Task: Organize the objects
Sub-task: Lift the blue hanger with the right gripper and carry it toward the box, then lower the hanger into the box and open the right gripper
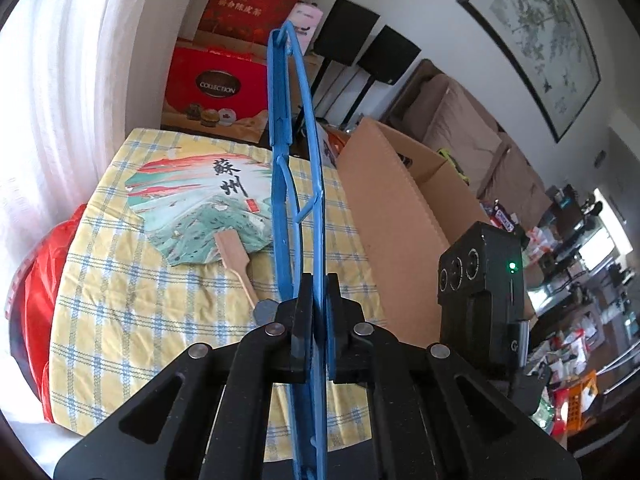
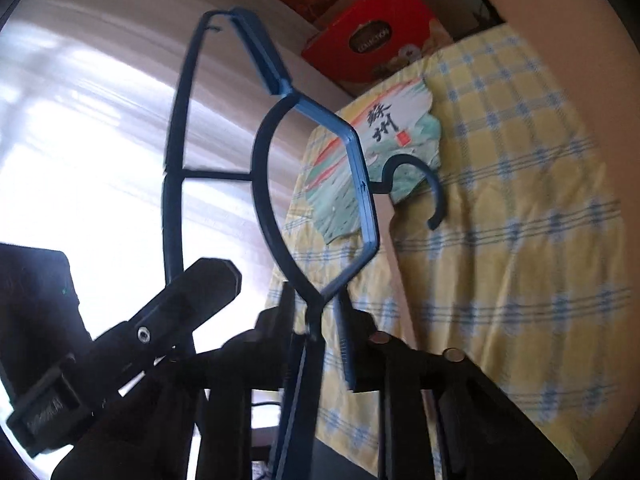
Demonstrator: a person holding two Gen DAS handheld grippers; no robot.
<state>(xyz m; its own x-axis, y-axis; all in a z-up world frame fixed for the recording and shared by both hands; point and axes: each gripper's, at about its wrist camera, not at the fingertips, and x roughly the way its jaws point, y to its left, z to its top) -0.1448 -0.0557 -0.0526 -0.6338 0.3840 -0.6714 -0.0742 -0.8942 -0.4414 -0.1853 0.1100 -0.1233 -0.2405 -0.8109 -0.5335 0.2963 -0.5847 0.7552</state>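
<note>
My left gripper [image 1: 318, 300] is shut on a blue plastic clothes hanger [image 1: 280, 168], seen edge-on and held above the table. My right gripper [image 2: 314, 312] is shut on the same blue hanger [image 2: 264, 76], gripping its frame near one end; its hook [image 2: 434, 184] points right over the table. The left gripper's fingers [image 2: 204, 284] show at the left of the right wrist view. A painted paper fan [image 1: 200, 200] with a wooden handle lies flat on the yellow checked tablecloth [image 1: 120, 300], below the hanger; it also shows in the right wrist view [image 2: 400, 136].
An open cardboard box [image 1: 396, 208] stands at the table's right edge. Red gift boxes [image 1: 216, 84] are stacked behind the table, also in the right wrist view [image 2: 372, 40]. A red bag [image 1: 40, 280] sits left of the table. White curtains [image 1: 72, 80] hang at left.
</note>
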